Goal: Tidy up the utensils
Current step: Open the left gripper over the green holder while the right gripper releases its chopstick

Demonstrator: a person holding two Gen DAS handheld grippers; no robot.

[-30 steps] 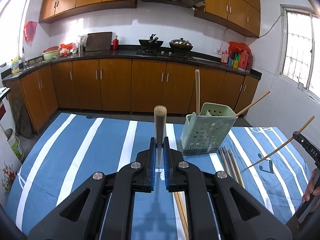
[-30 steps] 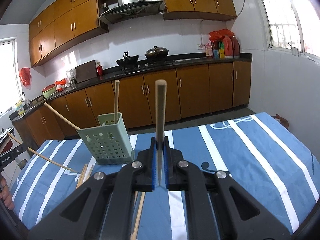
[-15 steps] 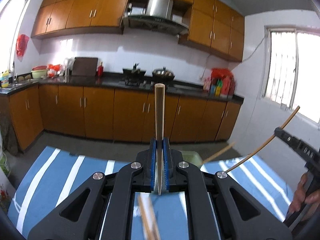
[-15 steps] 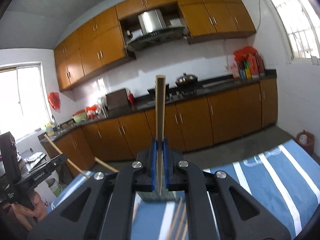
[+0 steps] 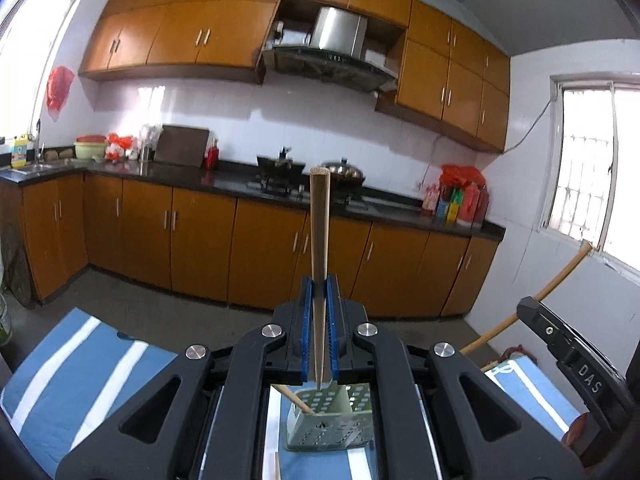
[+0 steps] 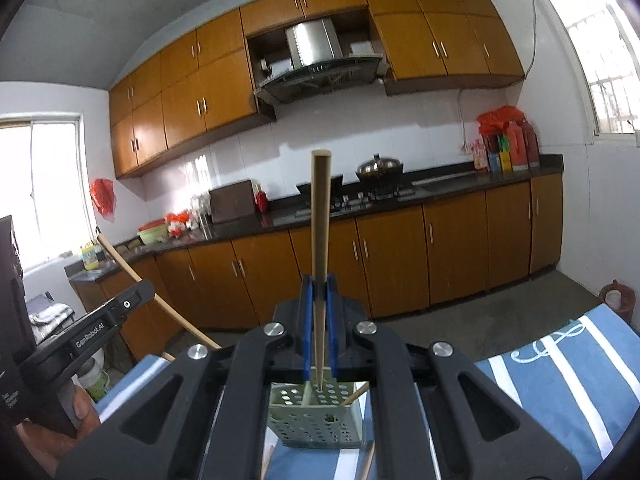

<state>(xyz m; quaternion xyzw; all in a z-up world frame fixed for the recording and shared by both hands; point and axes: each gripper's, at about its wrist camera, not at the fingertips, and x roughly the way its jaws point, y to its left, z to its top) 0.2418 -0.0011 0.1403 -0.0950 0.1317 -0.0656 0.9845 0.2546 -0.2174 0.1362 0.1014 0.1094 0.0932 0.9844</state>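
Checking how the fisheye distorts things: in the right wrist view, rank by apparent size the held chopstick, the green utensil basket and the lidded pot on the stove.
1. Chopstick, nearest the camera.
2. Basket, partly hidden.
3. Pot, far off.

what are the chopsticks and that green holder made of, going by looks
Chopstick in the left claw: probably bamboo or wood, matte tan with faint lengthwise grain. Chopstick in the right claw: paler, same look. Green holder: likely moulded plastic, smooth pale green walls with regular round holes.
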